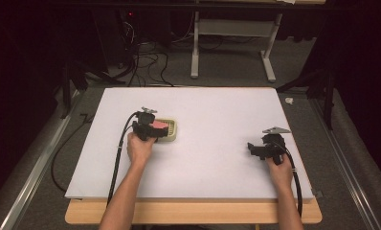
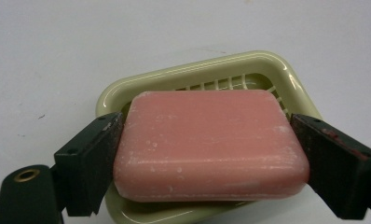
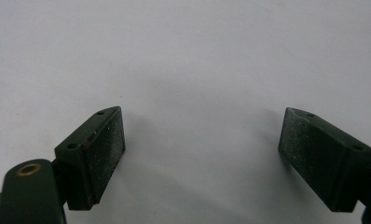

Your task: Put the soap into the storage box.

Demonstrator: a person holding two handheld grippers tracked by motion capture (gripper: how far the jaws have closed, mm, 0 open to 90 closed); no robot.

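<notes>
Left forearm reaches up from the near edge of the worktop, angled a little toward the centre, and the left hand wraps the back of the left tool with its grey three-cornered plate on top and its black cable trailing back toward the near edge. That tool sits left of centre, over a pale green soap dish. In the left gripper view the jaws pinch a pink soap bar by its two short ends, one pad pressed on each side. The bar is a rounded rectangle, matte pink, with whitish scuffs and small flecks across its top face and a faint seam along the near edge. It lies over the soap dish, whose slatted floor and glossy raised rim peek out behind and under it; whether the bar rests on the slats or is lifted just clear of them, I can't tell.

Over on the right, the right forearm comes up nearly straight, the right hand gripping the right tool near the worktop's right side, jaws pointing left toward the centre. In the right gripper view the right tool has its jaws spread wide, bare white worktop between them, the dusty pads pinching nothing.
</notes>
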